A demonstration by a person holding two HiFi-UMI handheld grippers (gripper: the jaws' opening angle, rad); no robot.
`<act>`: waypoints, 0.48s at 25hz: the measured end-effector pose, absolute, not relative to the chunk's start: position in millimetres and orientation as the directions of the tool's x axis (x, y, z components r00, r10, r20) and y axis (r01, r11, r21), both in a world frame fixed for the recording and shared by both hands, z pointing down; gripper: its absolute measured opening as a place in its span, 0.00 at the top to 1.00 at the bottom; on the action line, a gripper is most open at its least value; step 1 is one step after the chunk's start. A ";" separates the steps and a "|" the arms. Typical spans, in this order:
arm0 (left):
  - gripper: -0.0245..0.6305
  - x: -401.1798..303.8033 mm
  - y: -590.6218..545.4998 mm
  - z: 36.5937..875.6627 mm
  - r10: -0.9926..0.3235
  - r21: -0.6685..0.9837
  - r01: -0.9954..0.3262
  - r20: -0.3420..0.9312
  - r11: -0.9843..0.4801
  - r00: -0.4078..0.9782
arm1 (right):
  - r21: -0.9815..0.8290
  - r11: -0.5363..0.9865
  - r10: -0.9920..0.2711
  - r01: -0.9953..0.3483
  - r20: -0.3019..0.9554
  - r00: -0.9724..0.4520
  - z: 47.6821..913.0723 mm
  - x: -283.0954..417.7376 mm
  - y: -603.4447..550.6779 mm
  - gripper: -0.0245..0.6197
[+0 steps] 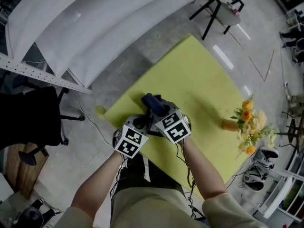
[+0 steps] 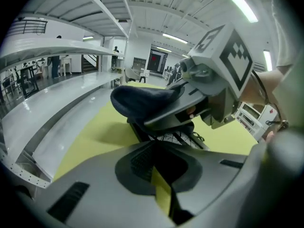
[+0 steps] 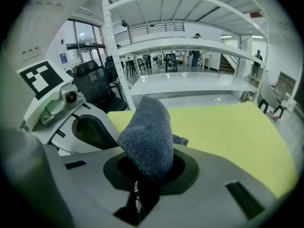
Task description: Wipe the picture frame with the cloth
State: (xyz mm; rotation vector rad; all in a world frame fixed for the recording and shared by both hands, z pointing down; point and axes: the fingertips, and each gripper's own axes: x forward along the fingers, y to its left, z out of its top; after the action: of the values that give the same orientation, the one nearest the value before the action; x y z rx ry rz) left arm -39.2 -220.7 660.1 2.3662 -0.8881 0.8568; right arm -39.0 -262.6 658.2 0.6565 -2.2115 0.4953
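While the right gripper [image 3: 146, 172] is clenched on the one dark blue cloth [image 3: 147, 137], which stands up out of its jaws, the left gripper [image 2: 159, 175] has its jaws drawn together on the near edge of the one black picture frame [image 2: 164, 137], with a thin yellow sliver showing beside it. The two grippers sit side by side at the near edge of the single yellow-green table [image 1: 190, 75], cloth just over the frame. One vase of flowers [image 1: 244, 122] sits well apart at the table's right side.
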 end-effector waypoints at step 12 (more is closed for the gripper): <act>0.95 -38.2 -222.0 662.0 -0.428 0.187 -0.708 0.683 -0.681 0.592 | -0.186 0.645 -0.343 -0.741 0.796 -0.498 654.5 34.2 -256.2 0.86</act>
State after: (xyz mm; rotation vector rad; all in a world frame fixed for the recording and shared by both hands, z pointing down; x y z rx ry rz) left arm -38.2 -222.0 662.0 2.3789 -0.9071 0.8522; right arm 34.2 -256.2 654.5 0.8399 -2.1076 0.6733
